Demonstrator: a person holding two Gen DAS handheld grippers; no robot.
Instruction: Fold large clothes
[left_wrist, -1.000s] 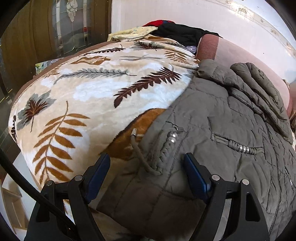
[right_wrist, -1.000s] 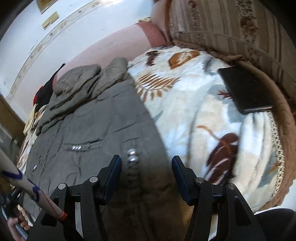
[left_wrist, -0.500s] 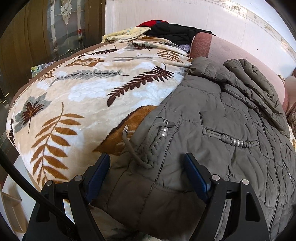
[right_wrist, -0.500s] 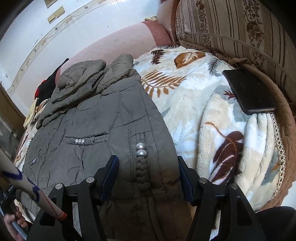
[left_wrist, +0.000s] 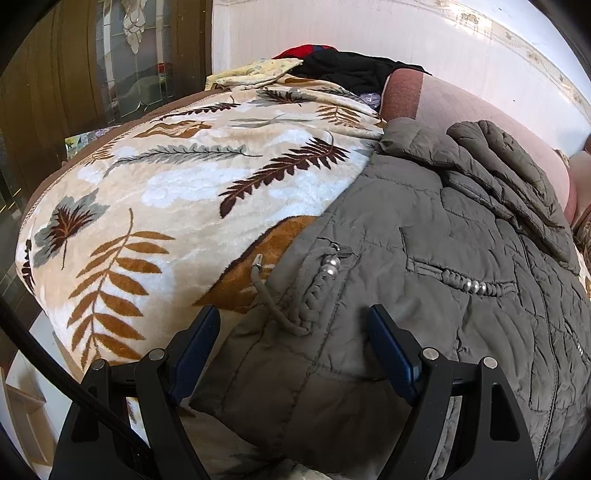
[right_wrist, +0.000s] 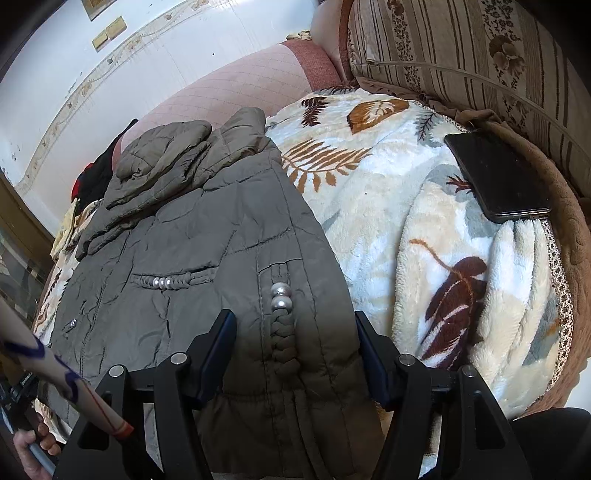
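Note:
A large olive-grey quilted jacket (left_wrist: 436, 258) lies flat on a leaf-patterned blanket (left_wrist: 177, 192); it also shows in the right wrist view (right_wrist: 207, 236). Its hood is bunched at the far end. My left gripper (left_wrist: 295, 328) is open, its jaws straddling the jacket's near left hem by a drawcord and braided pocket trim. My right gripper (right_wrist: 295, 332) is open, its jaws straddling the near right hem around a braided trim with silver beads (right_wrist: 281, 295).
A black phone (right_wrist: 498, 177) lies on the blanket (right_wrist: 424, 229) at the right. A striped cushion (right_wrist: 461, 48) stands behind it. Dark and red clothes (left_wrist: 347, 66) are piled at the far end. A wooden glass door (left_wrist: 110, 66) is at left.
Both grippers have drawn back slightly toward the jacket's near hem, staying open. The jacket has not moved.

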